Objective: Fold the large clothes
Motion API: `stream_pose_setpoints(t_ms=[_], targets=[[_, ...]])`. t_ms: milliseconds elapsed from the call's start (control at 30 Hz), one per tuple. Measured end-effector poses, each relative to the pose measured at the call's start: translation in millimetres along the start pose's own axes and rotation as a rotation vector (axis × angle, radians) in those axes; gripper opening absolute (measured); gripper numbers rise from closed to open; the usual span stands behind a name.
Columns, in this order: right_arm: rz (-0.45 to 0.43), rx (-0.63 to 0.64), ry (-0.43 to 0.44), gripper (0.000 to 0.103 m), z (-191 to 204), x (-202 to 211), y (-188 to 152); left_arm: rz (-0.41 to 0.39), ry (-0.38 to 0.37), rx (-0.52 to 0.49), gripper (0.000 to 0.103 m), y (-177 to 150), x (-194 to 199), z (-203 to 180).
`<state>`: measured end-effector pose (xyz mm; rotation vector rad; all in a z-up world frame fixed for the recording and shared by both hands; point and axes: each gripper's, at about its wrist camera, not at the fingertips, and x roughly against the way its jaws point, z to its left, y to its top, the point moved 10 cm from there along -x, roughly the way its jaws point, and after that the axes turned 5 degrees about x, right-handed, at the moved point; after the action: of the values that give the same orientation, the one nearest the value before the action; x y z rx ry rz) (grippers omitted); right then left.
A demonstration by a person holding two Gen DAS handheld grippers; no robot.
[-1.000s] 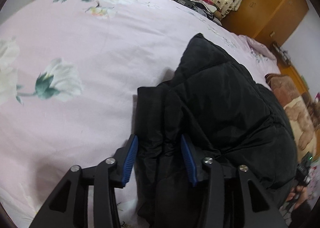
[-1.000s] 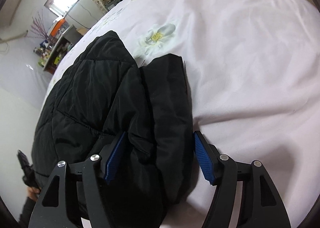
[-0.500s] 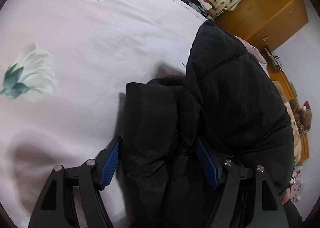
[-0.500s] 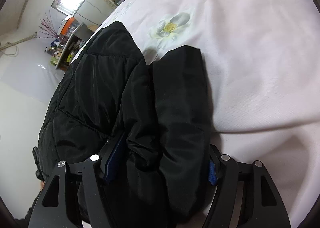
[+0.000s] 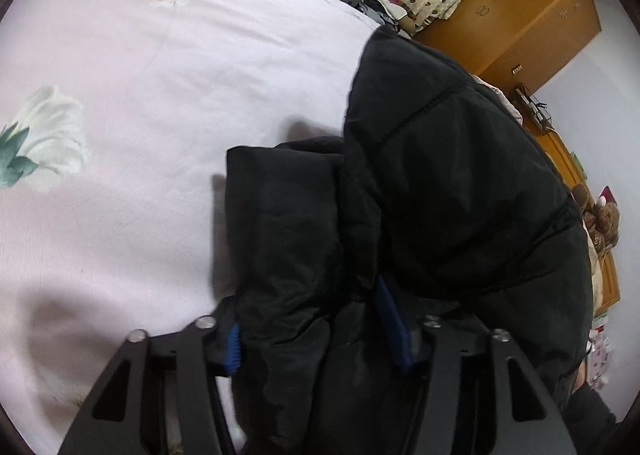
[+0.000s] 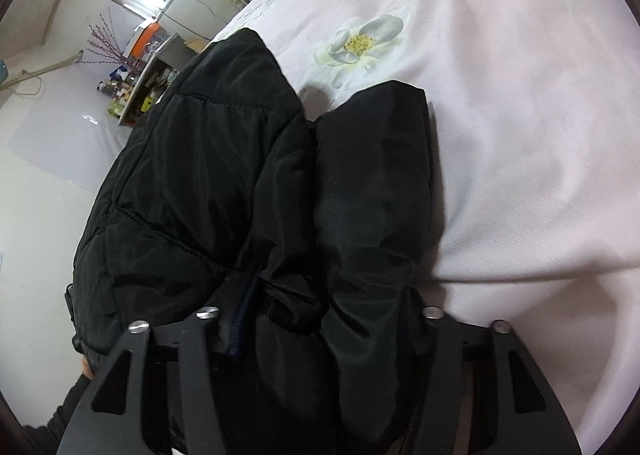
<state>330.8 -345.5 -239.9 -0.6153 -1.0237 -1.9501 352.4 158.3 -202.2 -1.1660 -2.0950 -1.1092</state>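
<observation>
Right claw (image 6: 320,319): far pad buried in black quilted padded jacket (image 6: 192,183). Both claws, jaws just narrowed, clamp bunched jacket folds; left claw (image 5: 316,331) likewise, on the pale pink floral bed sheet (image 5: 152,103).

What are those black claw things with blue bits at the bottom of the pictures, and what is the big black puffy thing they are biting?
Those claws are grabbers, and a person holds one in each hand. Each grabber has a small camera looking along its two fingers, so you get one picture from each hand. The left gripper and the right gripper have just been closing, and both now pinch a bunch of the black puffy jacket, which bulges between the blue pads. In the right picture one pad is hidden by the cloth. The jacket lies on a bed with a pink sheet printed with white flowers. A wooden wardrobe stands behind. The person is folding the jacket.
</observation>
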Motion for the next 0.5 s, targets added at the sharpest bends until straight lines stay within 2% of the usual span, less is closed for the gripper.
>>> stream_pose_setpoints(t_ms=[33, 133, 233, 367, 500], targets=[[-0.006, 0.006, -0.006, 0.041, 1.2, 2.9, -0.9, -0.006, 0.011, -0.010, 0.041, -0.1, 2.6, -2.9], [-0.021, 0.028, -0.044, 0.030, 9.7, 12.0, -0.4, -0.034, 0.053, -0.041, 0.028, 2.3, 18.1, -12.3], [-0.043, 0.042, -0.074, 0.025, 16.6, 26.8, 2.9, -0.064, 0.064, -0.040, 0.024, 4.9, 37.4, -17.1], [-0.086, 0.082, -0.084, 0.022, 35.0, 56.8, 6.2, -0.122, 0.040, -0.061, 0.022, 2.9, 75.4, -27.9], [-0.118, 0.125, -0.069, 0.022, 55.2, 85.9, -2.3, -0.155, 0.013, -0.067, 0.022, -15.1, 110.3, -31.3]])
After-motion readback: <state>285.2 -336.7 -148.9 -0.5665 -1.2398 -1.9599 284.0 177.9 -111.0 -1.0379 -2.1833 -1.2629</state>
